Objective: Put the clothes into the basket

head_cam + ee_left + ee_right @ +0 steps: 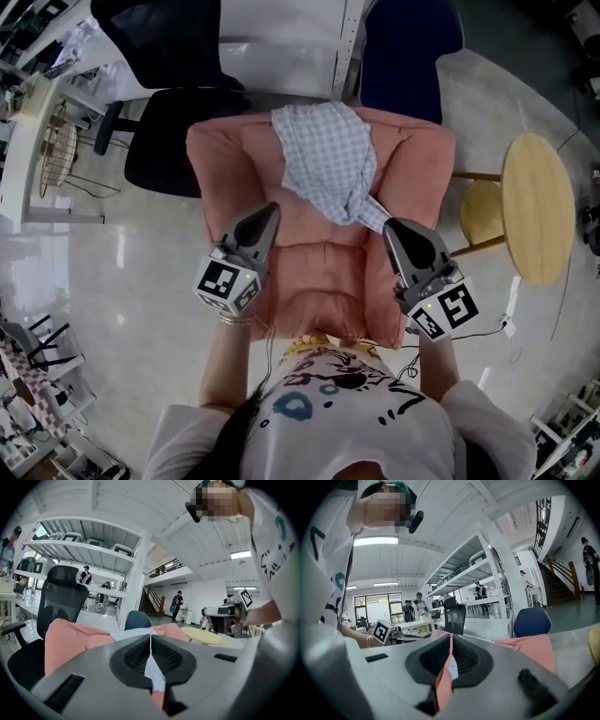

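The person's white printed shirt (347, 412) fills the bottom of the head view, with both forearms reaching out from it. The left gripper (270, 211) and the right gripper (389, 225) are held side by side but well apart above the seat of a pink armchair (319, 272). Both have their jaws pressed together with nothing between them.

The checked garment (328, 159) hangs over the middle of the armchair's back. Its lower end is bunched and trails down toward the seat, nearer the right gripper's tip than the left's. Neither gripper touches it.

To the left of the armchair the pale floor (141, 253) lies open. A black office chair (169, 141) stands close against the armchair's rear left corner, and a blue chair (403, 56) stands behind the back. On the right a yellow stool (483, 214) sits just beside the armrest, with a round wooden table (539, 206) beyond it. A wire-frame thing (58, 150) stands by a white table (19, 178) at far left; whether it is a basket I cannot tell.

Only the gripper views show the hall: white shelving (84, 550), a staircase (154, 599) and people standing far off (177, 604). Each also shows the other gripper at its side. Only the head view shows the floor around the armchair.
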### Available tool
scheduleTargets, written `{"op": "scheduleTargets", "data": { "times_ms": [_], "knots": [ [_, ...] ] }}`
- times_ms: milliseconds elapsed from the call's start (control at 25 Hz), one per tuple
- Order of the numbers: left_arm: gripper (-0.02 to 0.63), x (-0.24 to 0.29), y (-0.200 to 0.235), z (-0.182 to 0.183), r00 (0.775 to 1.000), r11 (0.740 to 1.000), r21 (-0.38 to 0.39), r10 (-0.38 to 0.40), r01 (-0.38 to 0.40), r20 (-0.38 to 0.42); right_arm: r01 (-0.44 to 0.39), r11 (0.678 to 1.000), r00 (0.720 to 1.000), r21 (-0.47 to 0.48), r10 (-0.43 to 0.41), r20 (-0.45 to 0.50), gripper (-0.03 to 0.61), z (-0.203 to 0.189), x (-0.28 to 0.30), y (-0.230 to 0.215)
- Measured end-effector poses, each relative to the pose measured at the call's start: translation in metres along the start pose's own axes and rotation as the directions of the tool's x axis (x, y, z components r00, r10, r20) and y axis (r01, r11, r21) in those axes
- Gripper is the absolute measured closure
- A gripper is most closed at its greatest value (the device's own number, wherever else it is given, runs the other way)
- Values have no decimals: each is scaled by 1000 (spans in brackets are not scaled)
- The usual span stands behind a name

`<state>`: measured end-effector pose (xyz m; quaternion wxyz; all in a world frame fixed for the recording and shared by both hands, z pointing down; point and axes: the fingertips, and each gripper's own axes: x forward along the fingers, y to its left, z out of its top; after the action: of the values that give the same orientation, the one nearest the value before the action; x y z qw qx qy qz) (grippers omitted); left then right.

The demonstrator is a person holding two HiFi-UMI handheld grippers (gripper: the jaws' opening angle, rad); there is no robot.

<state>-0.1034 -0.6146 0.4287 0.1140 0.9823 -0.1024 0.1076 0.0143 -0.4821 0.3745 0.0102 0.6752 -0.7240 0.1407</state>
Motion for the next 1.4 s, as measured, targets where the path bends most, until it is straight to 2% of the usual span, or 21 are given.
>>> {"op": "scheduleTargets", "data": {
  "times_ms": [160, 560, 600, 640, 680, 800, 960, 1200, 1400],
  "knots": [
    [595, 21, 17, -18, 1000, 999, -31, -17, 17, -13, 3, 1000, 1000, 25, -2, -29, 543, -21, 17, -9],
    [590, 74, 64, -62, 997, 995, -101, 0, -8, -83, -1, 1000, 997, 24, 2, -71, 541, -51, 53, -27],
    [548, 80, 68, -68, 995, 994, -110, -4, -7, -103, -3, 1000, 997, 20, 5, -76, 541, -53, 56, -28],
    [461, 87, 70, -75, 992, 993, -121, -10, -6, -127, -4, 1000, 997, 16, 5, -80, 541, -56, 59, -29],
    [419, 93, 71, -82, 988, 991, -132, -17, -3, -153, -1, 1000, 997, 14, 2, -82, 541, -57, 60, -30],
    [374, 111, 73, -97, 980, 989, -145, -37, 8, -195, 13, 1000, 997, 22, -12, -74, 539, -59, 61, -31],
    [360, 125, 79, -99, 984, 984, -176, -45, 14, -171, 6, 998, 998, 67, -1, -68, 488, -64, 58, -25],
    [360, 138, 68, -90, 987, 972, -228, -91, 59, -133, 27, 998, 995, 65, -20, -100, 483, -74, 50, -28],
    [362, 140, 65, -90, 989, 953, -295, -104, 68, -106, 9, 996, 997, 88, -3, -78, 483, -73, 49, -21]
  ]
}}
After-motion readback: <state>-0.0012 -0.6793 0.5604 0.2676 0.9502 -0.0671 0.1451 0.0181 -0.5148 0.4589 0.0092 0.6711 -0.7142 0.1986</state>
